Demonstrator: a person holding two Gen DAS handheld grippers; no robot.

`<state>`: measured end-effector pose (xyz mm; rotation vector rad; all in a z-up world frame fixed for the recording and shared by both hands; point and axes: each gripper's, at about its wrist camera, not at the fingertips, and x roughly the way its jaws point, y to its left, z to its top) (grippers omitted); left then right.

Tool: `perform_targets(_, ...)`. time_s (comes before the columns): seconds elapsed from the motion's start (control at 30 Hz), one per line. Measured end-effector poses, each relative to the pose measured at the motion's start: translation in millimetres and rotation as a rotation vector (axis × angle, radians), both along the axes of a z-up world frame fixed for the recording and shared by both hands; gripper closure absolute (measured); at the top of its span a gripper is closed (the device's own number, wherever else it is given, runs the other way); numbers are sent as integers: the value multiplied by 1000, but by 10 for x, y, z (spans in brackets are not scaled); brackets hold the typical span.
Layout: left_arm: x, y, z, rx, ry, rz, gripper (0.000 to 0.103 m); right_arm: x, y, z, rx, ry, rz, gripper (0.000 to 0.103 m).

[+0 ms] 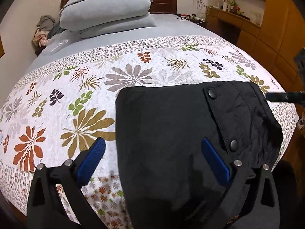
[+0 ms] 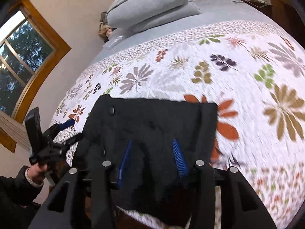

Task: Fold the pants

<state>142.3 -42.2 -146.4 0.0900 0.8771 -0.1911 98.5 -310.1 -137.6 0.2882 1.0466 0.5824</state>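
Left wrist view: bed (image 1: pixel 57 99) with leaf-print quilt (image 1: pixel 133 61), black pants (image 1: pixel 167 126) folded into a compact stack at the near edge, partly overhanging. Left gripper (image 1: pixel 152 152) spread wide, grasping nothing; right gripper (image 2: pixel 152 152) parted over the cloth, pads apparently clear. Risk: overhang sliding off, or top flap snagging on a finger and unfolding.

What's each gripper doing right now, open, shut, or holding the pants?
Left gripper: open wide, empty, above the folded black pants, not pinching them.
Right gripper: open, pads apart over the pants, no fabric clamped.
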Motion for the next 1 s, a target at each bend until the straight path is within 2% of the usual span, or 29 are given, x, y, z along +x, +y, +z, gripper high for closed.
perform_targets(0.13, 46, -19, -67, 11, 11, 0, 3, 86, 109, -188, -61, 23, 8, 61)
perform_targets(0.23, 73, 10, -103, 36, 15, 13, 3, 71, 94, -302, -78, 29, -6, 66)
perform_targets(0.33, 85, 47, -111, 43, 17, 20, 3, 66, 52, -374, -61, 47, -27, 66)
perform_targets(0.5, 60, 39, -48, 44, 7, 11, 3, 54, 31, -142, -23, 10, -31, 62)
perform_targets(0.57, 60, 12, -11, 32, 1, -3, 3, 64, 39, -72, -43, -5, -30, 58)
perform_targets(0.6, 63, -7, 1, 30, -4, -8, 3, 92, 46, -74, -60, -11, -33, 53)
perform_targets(0.63, 67, -23, 11, 28, -9, -13, 3, 108, 56, -79, -67, -10, -32, 52)
perform_targets(0.73, 114, -61, -27, 24, -6, -20, 3, 164, 73, -179, -77, 28, -37, 52)
perform_targets(0.83, 182, -63, -143, 33, 27, -14, 3, 166, 98, -221, -89, 28, -34, 52)
perform_targets(0.97, 186, 43, -191, 18, 53, 0, 3, 136, 2, -165, -41, 31, -50, 52)
perform_targets(1.0, 169, 104, -188, 22, 55, 5, 3, 122, -44, -148, -24, 38, -57, 49)
